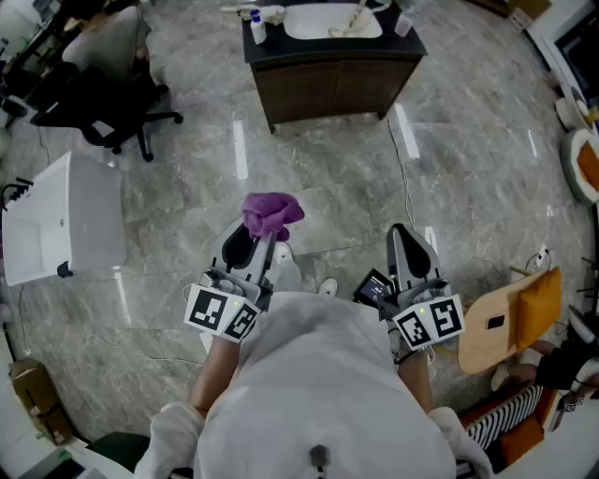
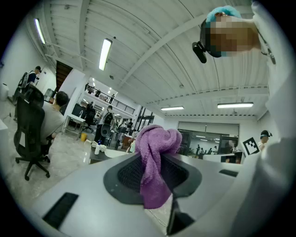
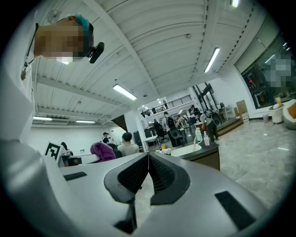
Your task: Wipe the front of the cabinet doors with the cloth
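From the head view, a person in white stands on a grey stone floor (image 1: 309, 201) with a gripper in each hand, both pointing forward. The left gripper (image 1: 260, 238) carries a purple cloth (image 1: 271, 213) bunched at its tip; the right gripper (image 1: 404, 238) is level with it, and the two are apart. The dark cabinet (image 1: 332, 82) with a white sink (image 1: 332, 21) on top and a bottle (image 1: 255, 28) at its left corner stands well ahead across the floor, its doors facing the person and far from the cloth. A black office chair (image 1: 103, 94) is at the upper left, a white box (image 1: 65, 220) at the left, and a wooden chair (image 1: 510, 323) with an orange cushion at the right. In the left gripper view, the jaws pinch the cloth: it rises in a knot above them and hangs down between the black pads, and the cabinet shows small and distant just left of it. In the right gripper view, the jaws are pressed together with nothing between them. The cabinet stands ahead to the right, and the cloth shows at the left beside a square marker (image 3: 53, 150).
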The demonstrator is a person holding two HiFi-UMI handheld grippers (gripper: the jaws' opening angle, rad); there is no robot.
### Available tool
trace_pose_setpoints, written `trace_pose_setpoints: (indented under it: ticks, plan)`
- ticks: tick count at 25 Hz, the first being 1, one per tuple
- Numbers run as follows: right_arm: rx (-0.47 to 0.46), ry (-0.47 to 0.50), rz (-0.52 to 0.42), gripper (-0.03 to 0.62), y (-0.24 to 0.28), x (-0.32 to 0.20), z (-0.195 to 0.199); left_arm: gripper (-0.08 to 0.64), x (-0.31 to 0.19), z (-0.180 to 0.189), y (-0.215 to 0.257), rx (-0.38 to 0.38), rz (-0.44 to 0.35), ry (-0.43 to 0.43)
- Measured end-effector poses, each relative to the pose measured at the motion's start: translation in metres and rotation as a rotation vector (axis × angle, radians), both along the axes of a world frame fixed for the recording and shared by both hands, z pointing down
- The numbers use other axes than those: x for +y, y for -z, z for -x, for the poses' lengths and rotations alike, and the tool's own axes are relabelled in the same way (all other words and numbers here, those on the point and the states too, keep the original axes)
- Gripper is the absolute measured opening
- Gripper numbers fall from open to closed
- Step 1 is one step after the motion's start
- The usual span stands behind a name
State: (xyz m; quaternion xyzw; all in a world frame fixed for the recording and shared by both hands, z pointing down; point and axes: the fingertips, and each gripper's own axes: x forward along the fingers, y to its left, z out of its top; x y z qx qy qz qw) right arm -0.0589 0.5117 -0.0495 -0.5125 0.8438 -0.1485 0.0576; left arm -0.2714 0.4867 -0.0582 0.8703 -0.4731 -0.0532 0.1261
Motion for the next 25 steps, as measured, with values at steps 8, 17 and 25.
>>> trace_pose_setpoints:
  ticks: [8,17,25]
  plan:
    - [0.029,0.006,0.029,0.028,-0.016,0.065,-0.059,0.101,0.077,-0.054,-0.006,0.016,0.023,0.034]
    - [0.066,0.08,-0.022,0.028,-0.008,0.091,-0.058,0.101,0.12,-0.032,-0.003,0.013,0.013,0.155]
    - [0.066,0.111,-0.053,0.028,0.001,0.095,-0.051,0.101,0.132,-0.031,0.004,0.004,-0.013,0.153]
